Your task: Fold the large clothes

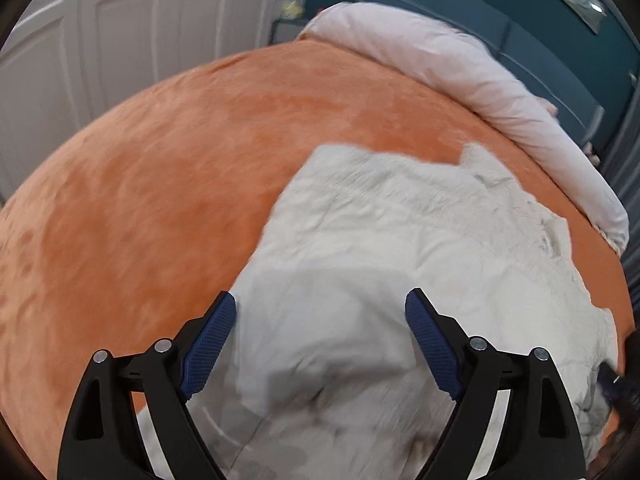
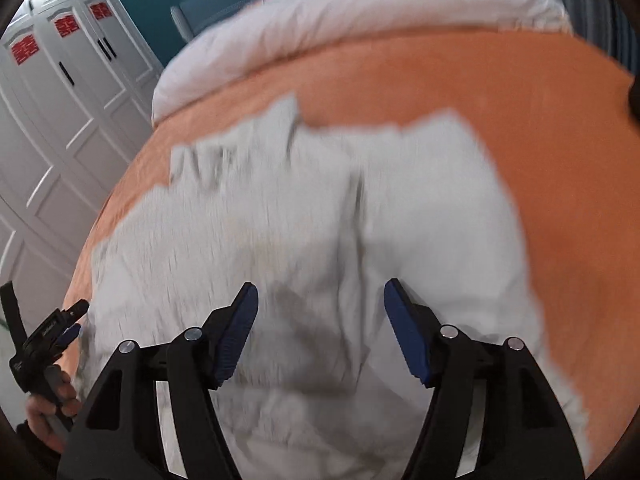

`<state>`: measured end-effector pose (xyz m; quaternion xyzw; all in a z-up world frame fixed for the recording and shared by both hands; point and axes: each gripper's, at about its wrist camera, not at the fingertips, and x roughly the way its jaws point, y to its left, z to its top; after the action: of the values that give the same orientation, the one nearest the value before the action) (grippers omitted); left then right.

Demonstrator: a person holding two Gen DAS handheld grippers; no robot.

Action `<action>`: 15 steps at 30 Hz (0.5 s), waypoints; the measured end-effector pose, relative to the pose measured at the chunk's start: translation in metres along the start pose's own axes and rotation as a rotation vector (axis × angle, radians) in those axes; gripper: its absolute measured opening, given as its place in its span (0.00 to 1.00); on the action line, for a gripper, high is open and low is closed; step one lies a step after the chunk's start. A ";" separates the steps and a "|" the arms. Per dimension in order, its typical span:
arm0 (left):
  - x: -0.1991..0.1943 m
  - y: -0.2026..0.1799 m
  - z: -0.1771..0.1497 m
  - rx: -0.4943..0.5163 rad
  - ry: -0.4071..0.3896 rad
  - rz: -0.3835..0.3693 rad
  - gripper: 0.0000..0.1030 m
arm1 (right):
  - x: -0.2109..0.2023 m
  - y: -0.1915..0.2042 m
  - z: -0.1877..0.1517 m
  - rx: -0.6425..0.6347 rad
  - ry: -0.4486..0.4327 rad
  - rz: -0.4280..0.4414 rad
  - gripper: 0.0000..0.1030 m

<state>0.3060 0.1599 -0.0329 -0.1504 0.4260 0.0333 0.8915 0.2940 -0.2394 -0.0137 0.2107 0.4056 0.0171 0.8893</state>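
Both jaws apart, empty | white garment on bed: soft, light, floppy | you pinch a hem corner.

The pale grey garment was matt, crumpled cloth on the bed's plush orange cover. The left hand-held gripper had matt black plastic arms, ribbed blue pads and shiny metal pins.

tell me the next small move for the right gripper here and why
Probably lower the right gripper onto the near edge of the white garment and pinch it. Its jaws stand open with nothing between them, the left gripper is open too, and the garment lies rumpled and loose on the orange bedspread.
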 end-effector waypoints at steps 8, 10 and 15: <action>0.004 0.017 -0.022 0.002 0.067 0.074 0.86 | -0.023 -0.009 -0.018 0.058 -0.010 0.065 0.06; 0.009 0.016 -0.025 0.026 0.064 0.092 0.87 | 0.003 -0.018 -0.029 0.067 0.077 0.056 0.08; -0.026 0.017 -0.025 0.055 0.061 0.114 0.85 | -0.064 -0.007 -0.027 0.028 -0.013 0.063 0.13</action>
<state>0.2678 0.1706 -0.0315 -0.1022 0.4616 0.0678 0.8786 0.2307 -0.2491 0.0136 0.2358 0.3931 0.0379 0.8879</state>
